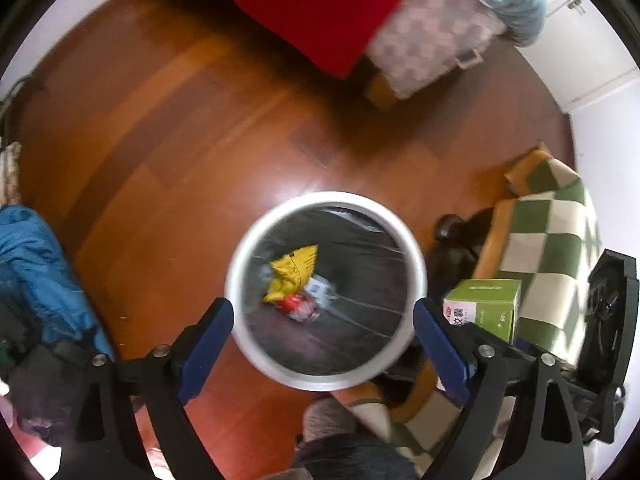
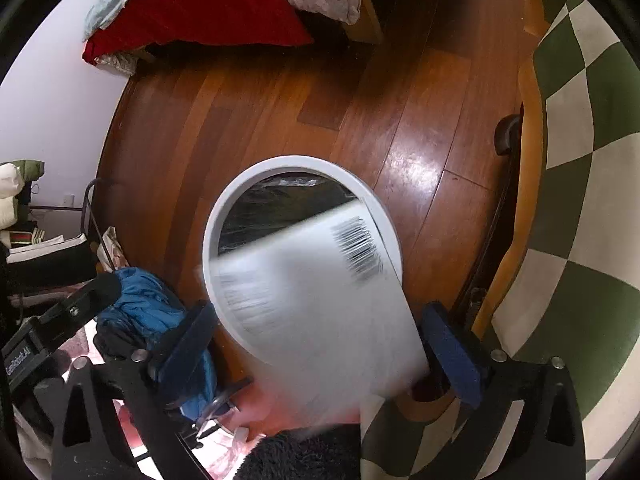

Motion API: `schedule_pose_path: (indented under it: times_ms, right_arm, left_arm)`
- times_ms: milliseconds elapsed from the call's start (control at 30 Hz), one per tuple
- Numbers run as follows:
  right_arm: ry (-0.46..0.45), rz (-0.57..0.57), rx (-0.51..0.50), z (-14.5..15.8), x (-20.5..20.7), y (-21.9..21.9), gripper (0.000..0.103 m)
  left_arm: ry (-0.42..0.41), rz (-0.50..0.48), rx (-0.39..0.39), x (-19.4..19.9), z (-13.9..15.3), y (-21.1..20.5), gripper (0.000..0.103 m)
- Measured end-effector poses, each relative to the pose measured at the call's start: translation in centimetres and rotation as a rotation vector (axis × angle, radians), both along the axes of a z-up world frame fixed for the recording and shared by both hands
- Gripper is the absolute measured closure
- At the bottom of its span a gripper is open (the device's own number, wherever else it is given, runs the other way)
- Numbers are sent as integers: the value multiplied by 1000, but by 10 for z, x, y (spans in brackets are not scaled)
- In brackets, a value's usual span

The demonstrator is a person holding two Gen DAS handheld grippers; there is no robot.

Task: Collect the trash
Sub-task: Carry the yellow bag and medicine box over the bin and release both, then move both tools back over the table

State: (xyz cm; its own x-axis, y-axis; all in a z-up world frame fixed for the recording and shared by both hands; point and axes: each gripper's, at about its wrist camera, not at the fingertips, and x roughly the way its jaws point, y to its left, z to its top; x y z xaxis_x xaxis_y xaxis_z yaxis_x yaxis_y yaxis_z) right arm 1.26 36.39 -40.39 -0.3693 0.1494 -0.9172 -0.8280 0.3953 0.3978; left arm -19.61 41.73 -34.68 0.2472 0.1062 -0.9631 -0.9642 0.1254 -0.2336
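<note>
Bin [image 1: 240, 272]: round, white-rimmed, lined with a dark bag, stood on the wooden floor [image 1: 168, 128]. Seen from above in both views, directly ahead of each claw.

Contents: a crumpled yellow wrapper [image 1: 292, 272], a red can [image 1: 298, 306] below it, and a small white scrap [image 1: 320, 288] to the right, all lying together at the bottom of the liner.

White carton [image 2: 320, 304]: large, with a barcode near its upper right corner and blurred print on its left side. It was over the bin's mouth in the right wrist view, covering the lower half of the opening. Heavily blurred; whether either finger touched it could not be told.

Right claw [image 2: 328, 336]: blue-padded fingers spread wide, one on each side of the carton.

Left claw [image 1: 324, 316]: blue-padded fingers spread wide, framing the bin's lower rim, nothing between them.

Green box [image 1: 486, 308]: stood just right of the bin, at the edge of the checked cover.

Green-and-cream checked cover [image 1: 560, 232]: draped over orange-edged furniture to the right of the bin.

Blue garment [image 1: 36, 264]: heaped on the floor to the left.

Red cloth [image 1: 316, 4]: hung at the far side of the floor, a checked grey cushion [image 1: 432, 36] beside it.
</note>
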Motion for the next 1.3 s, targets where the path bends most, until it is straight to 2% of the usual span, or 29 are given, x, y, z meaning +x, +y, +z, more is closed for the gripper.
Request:
schedule_pose_path:
  times_ms: [100,233,300,433,700,1067,1300]
  right_arm:
    - [-23,22,3,3,-5,0,0]
    - [-108,67,-2,15,-12,-7,0]
    - [-153,83,-6,23,-13,-16,0]
    - [-175,90,17,42,-15,-33,0]
    - [-217,97,96,96,-16,-73,0]
    - [-238,50,264,191,-2,-133,0]
    - [-184,-47,405,248,18,-191,0]
  left_arm:
    - [66,22,44,-12,8,-7,6]
    - [176,38,127,-23,25,-26,6]
    - [203,36,148,-26,28,-33,6]
    - [221,23,168,-24,36,-48,6]
    - [231,-18,254,-11,77,-83,6]
    - [187,-58,427,2,157,-131,6]
    - [138,-105,524,20,201,-174,6]
